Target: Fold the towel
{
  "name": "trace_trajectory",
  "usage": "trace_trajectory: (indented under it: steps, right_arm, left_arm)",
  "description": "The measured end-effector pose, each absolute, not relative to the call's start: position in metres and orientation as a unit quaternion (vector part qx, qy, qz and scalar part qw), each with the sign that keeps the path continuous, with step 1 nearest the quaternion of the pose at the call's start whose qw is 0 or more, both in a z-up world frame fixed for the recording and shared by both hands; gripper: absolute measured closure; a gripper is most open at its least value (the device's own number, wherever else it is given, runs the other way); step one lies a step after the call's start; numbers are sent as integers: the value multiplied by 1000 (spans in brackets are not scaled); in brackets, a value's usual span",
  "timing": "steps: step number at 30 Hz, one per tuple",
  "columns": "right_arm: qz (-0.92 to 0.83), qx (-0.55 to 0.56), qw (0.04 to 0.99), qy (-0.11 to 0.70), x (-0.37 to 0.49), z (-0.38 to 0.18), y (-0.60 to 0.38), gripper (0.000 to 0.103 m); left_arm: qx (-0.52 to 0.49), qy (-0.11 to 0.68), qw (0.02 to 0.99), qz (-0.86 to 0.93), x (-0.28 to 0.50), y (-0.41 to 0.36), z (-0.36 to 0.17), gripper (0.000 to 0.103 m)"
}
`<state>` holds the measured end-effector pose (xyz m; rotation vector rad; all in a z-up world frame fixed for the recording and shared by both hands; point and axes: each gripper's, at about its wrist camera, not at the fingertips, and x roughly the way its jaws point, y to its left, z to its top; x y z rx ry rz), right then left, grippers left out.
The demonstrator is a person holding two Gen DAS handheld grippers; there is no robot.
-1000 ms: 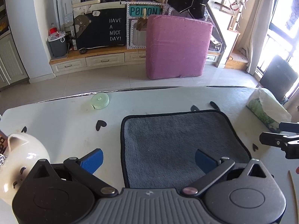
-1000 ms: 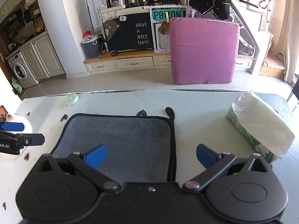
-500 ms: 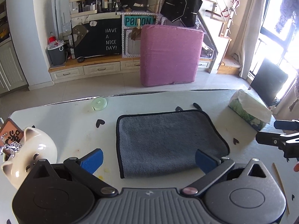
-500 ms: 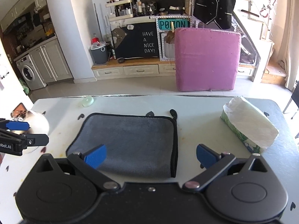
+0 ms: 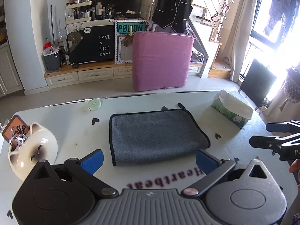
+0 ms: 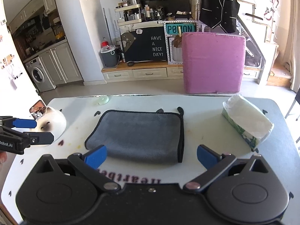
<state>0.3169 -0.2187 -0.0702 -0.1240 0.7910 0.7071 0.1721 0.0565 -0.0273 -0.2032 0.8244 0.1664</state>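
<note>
A grey towel with black trim [image 5: 157,135] lies folded flat in the middle of the white table [image 5: 75,136]; it also shows in the right wrist view [image 6: 138,135]. My left gripper [image 5: 149,156] is open and empty, held above the table just short of the towel's near edge. My right gripper [image 6: 151,156] is open and empty, also held back from the towel's near edge. The right gripper shows at the right edge of the left wrist view [image 5: 277,140]; the left gripper shows at the left edge of the right wrist view [image 6: 24,131].
A cream cat-shaped pot [image 5: 31,150] stands at the table's left. A tissue pack [image 5: 232,110] lies at the right. A small pale green round lid [image 5: 94,104] lies near the far edge. A pink cushion [image 5: 161,60] stands on the floor beyond the table.
Both grippers have pulled back and up from the towel, so it now looks smaller and farther away. The towel lies still. Both grippers stay open.
</note>
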Motion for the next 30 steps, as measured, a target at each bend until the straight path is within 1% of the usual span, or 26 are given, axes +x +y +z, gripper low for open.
trace_trajectory:
  steps: [21, 30]
  right_arm:
    - [366, -56, 861, 347, 248, -28, -261, 0]
    - [378, -62, 859, 340, 222, -19, -269, 0]
  left_arm:
    - [-93, 386, 916, 57, 95, 21, 3, 0]
    - [-97, 381, 918, 55, 72, 13, 10, 0]
